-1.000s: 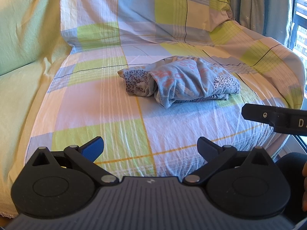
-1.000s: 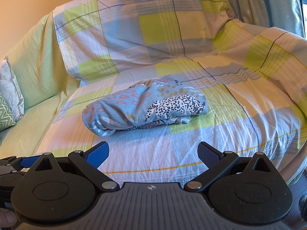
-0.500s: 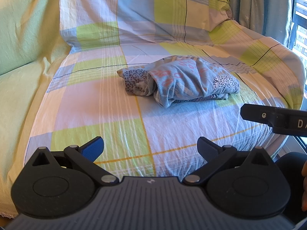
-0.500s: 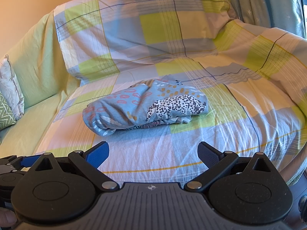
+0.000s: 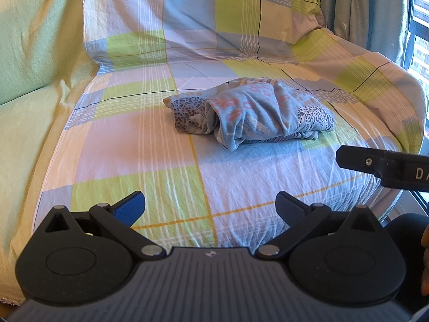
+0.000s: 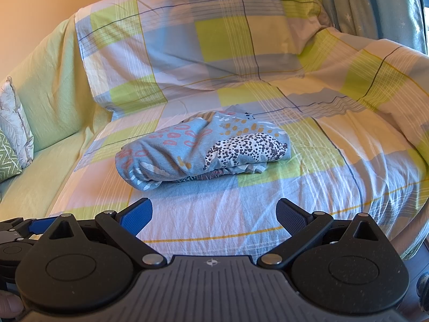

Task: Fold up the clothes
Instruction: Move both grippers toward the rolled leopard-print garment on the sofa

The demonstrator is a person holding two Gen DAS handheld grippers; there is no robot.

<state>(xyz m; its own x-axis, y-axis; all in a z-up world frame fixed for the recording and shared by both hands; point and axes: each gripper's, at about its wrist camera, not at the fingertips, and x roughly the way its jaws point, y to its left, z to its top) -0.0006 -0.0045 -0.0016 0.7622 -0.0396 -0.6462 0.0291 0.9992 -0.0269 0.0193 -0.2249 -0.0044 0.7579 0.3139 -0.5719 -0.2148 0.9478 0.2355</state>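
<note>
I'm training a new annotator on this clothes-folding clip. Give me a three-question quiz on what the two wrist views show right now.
1. True or false: the left gripper is shut on the blue patterned garment.
2. Multiple choice: the garment lies on A) a bare wooden floor, B) a checked sheet over a sofa, C) a metal rack.
3. Fill in: in its own view, the right gripper is ____, with nothing between its fingers.

Key: 1 false, it is open and short of the garment; 2 B; 3 open.
</note>
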